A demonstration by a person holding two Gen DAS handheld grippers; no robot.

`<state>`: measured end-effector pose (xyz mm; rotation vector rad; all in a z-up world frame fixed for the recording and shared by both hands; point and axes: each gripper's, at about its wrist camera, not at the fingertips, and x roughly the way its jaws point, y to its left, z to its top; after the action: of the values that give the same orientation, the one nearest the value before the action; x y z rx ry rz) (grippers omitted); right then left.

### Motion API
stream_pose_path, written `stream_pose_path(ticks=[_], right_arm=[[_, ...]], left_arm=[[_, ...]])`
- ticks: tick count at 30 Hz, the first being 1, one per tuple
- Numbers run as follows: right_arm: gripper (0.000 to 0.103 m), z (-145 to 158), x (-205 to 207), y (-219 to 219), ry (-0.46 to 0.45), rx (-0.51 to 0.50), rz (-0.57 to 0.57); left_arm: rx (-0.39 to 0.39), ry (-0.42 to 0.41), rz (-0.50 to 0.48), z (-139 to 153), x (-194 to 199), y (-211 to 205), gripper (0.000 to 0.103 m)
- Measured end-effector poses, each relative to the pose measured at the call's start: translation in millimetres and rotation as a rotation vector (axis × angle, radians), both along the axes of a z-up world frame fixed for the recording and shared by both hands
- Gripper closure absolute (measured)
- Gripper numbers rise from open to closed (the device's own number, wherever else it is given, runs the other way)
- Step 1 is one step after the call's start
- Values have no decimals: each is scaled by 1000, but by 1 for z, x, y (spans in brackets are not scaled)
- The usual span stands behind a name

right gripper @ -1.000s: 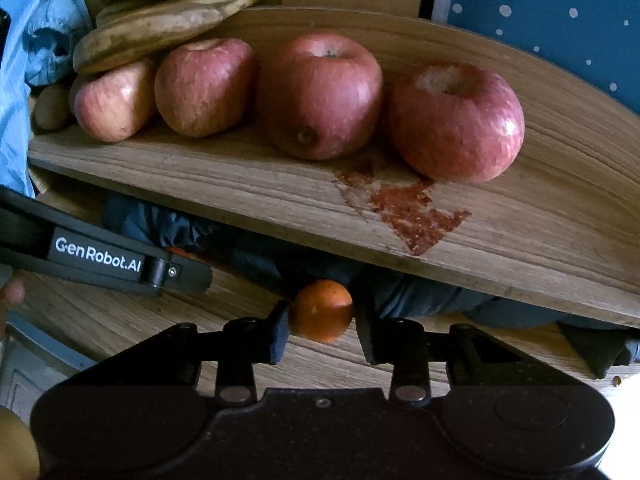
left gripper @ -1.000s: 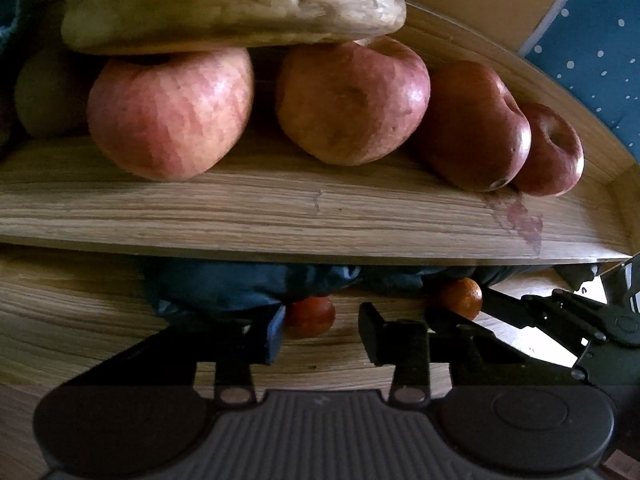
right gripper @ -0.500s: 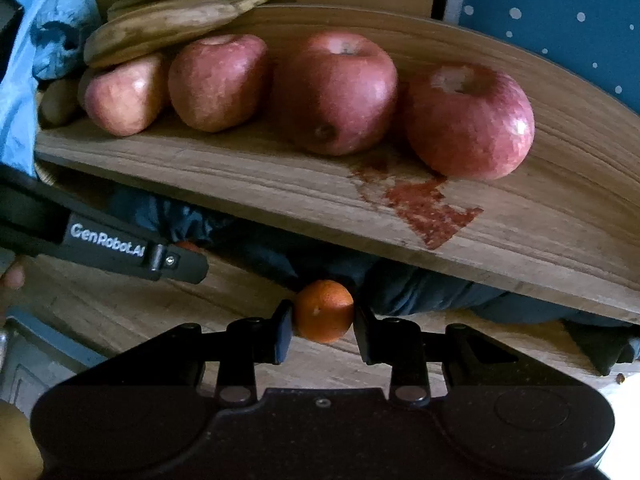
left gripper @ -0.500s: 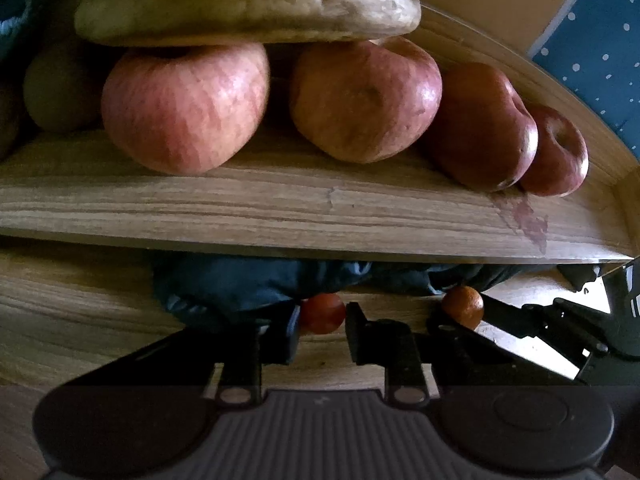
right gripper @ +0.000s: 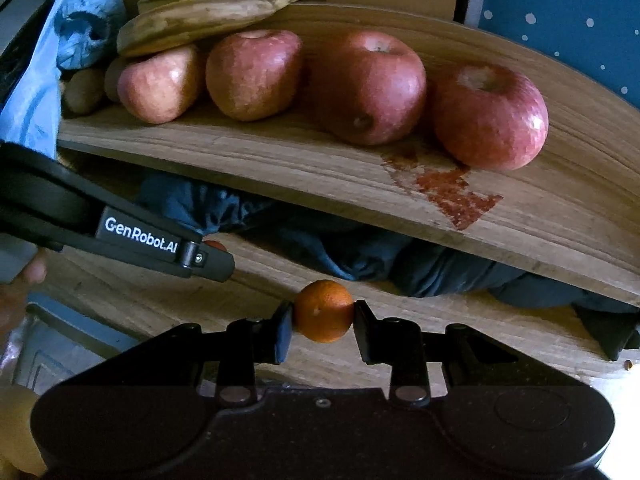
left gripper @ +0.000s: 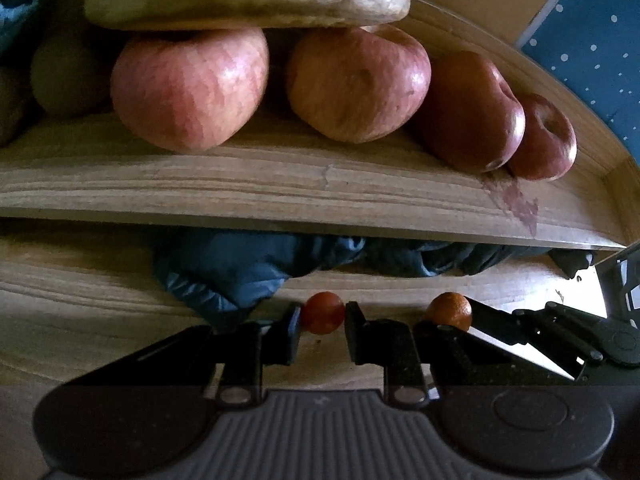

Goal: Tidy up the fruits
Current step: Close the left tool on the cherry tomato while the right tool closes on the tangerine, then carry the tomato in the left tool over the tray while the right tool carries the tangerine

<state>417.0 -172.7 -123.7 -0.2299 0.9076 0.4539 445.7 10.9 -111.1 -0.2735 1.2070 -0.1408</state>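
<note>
Fruits: two small round ones, reddish fruit (left gripper: 322,312) and orange fruit (right gripper: 324,310).
Your L gripper (left gripper: 322,322) clamps the reddish, R gripper (right gripper: 323,326) the orange; both angled down.

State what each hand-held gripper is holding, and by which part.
The left hand-held gripper pinches a small reddish fruit across its sides. The right hand-held gripper pinches a small orange fruit across its sides.

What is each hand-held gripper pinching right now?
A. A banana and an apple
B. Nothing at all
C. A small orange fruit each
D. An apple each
C: the left hand-held gripper clamps a small reddish-orange fruit, and the right hand-held gripper clamps a small orange fruit.
</note>
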Motion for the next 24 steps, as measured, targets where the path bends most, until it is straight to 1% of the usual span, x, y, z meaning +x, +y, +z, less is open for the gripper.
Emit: stream_pose_path(ticks=[11,21,24], right_arm=[[69,16,-15,-4,-26,5,5],[69,32,-48,-11,-43,-1,15],[69,31,-58,-13,-44,-5,21]], left_arm=[[-17,-22,-20,2,0,-2,78],[-32,-37,-36,4,-14,-2,78],[-33,-41,-45,6,-20,-5,78]])
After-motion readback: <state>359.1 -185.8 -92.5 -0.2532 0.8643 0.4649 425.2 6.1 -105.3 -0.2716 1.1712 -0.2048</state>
